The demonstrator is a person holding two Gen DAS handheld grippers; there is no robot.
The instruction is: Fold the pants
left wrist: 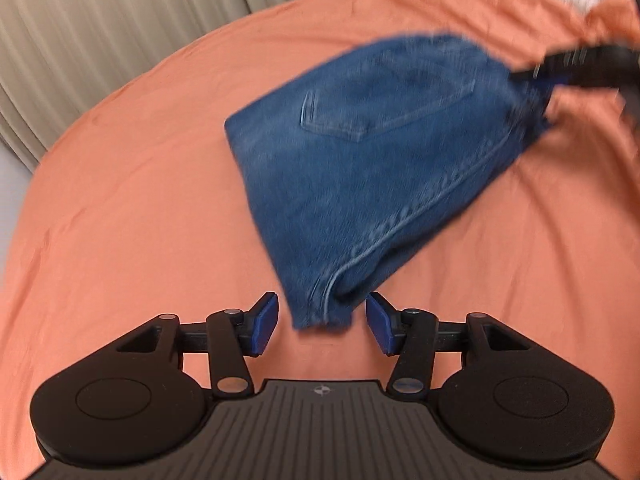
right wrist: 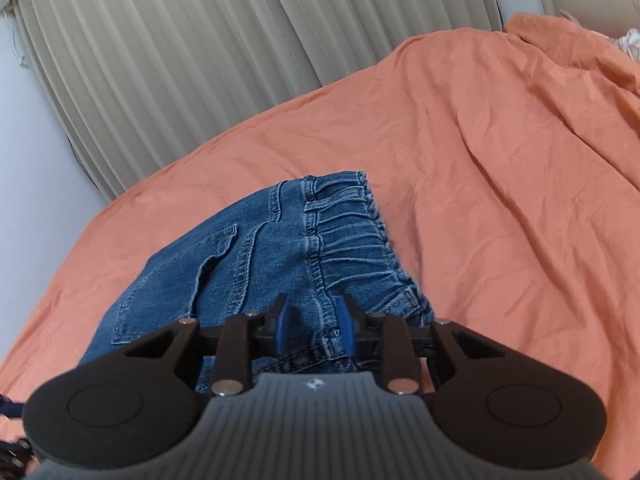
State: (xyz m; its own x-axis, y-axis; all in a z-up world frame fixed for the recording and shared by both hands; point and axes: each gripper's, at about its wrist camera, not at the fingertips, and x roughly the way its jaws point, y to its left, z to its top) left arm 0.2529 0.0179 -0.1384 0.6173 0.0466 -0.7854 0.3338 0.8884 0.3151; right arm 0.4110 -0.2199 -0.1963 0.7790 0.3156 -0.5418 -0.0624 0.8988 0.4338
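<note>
the pants [left wrist: 360,168] lie folded into a compact blue denim bundle on the bed [left wrist: 132,216], near the middle of the left wrist view, back pocket up, with a folded corner reaching down to about six o'clock. the left gripper [left wrist: 322,318] has its jaws wide and parted either side of that corner, pads clear of the cloth, holding nothing. the right gripper [right wrist: 314,322] sits at the waistband end, its jaws narrow with denim between the pads; it looks like a pinch on the seam below the gathered waistband, though the fold of cloth there hides whether the pads truly press.

to finish this step well, i'd keep the right end anchored until the bundle lies flat, then let go without dragging the layers. the left jaws should lift straight away from the corner rather than sweep across it, since a loose hem would easily flip open. a light press along the fold would help the stiff denim stay down.

the bed is covered by an orange sheet, rumpled toward two o'clock in the right wrist view. pale pleated curtains [right wrist: 180,60] hang behind, from ten to twelve o'clock.
</note>
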